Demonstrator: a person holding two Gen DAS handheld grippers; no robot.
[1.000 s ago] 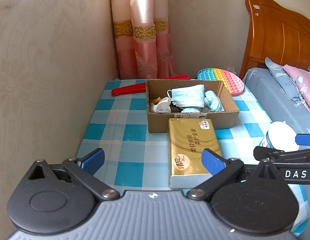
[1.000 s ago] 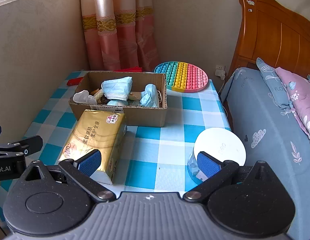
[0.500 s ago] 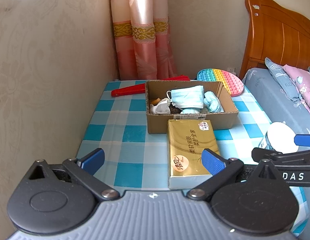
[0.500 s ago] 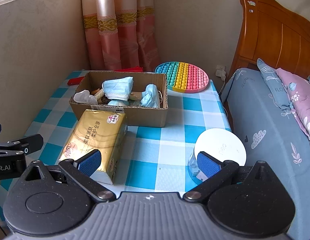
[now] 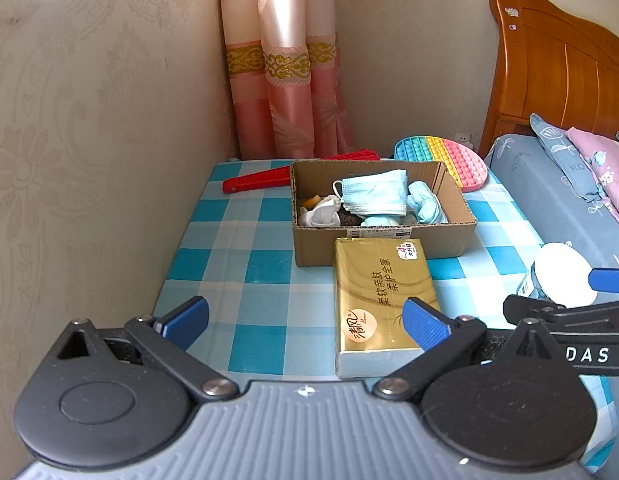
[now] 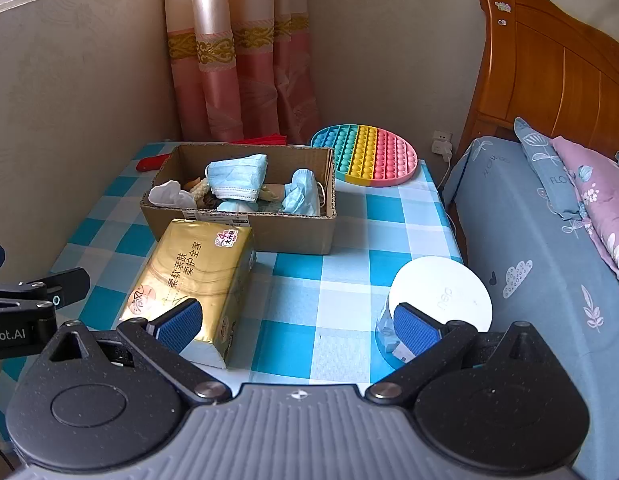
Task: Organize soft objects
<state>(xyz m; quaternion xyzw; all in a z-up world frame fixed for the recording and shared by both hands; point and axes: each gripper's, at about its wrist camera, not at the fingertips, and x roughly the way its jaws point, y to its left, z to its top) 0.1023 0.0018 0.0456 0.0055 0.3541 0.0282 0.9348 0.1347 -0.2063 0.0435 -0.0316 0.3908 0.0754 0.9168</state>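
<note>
A cardboard box (image 5: pixel 381 240) (image 6: pixel 269 232) on the blue-checked table holds several soft things: blue face masks (image 5: pixel 375 198) (image 6: pixel 237 176) and a white crumpled cloth (image 5: pixel 321 216) (image 6: pixel 169 196). A gold tissue pack (image 5: pixel 379 300) (image 6: pixel 189 284) lies in front of the box. My left gripper (image 5: pixel 305 318) stands open near the table's front edge, its right pad overlapping the tissue pack in view. My right gripper (image 6: pixel 295 322) is open too, its left pad before the tissue pack and its right pad before a white-lidded clear container (image 6: pixel 441 296) (image 5: pixel 561 274).
A round rainbow pop-it toy (image 5: pixel 445 160) (image 6: pixel 365 156) and a red folded fan (image 5: pixel 269 178) lie behind the box. A wall runs along the left, a pink curtain (image 5: pixel 281 80) hangs in the corner. A bed (image 6: pixel 549 240) with pillows and wooden headboard borders the right.
Both grippers have drawn back slightly from the table; the box and tissue pack look a little farther away. Nothing on the table has moved.
</note>
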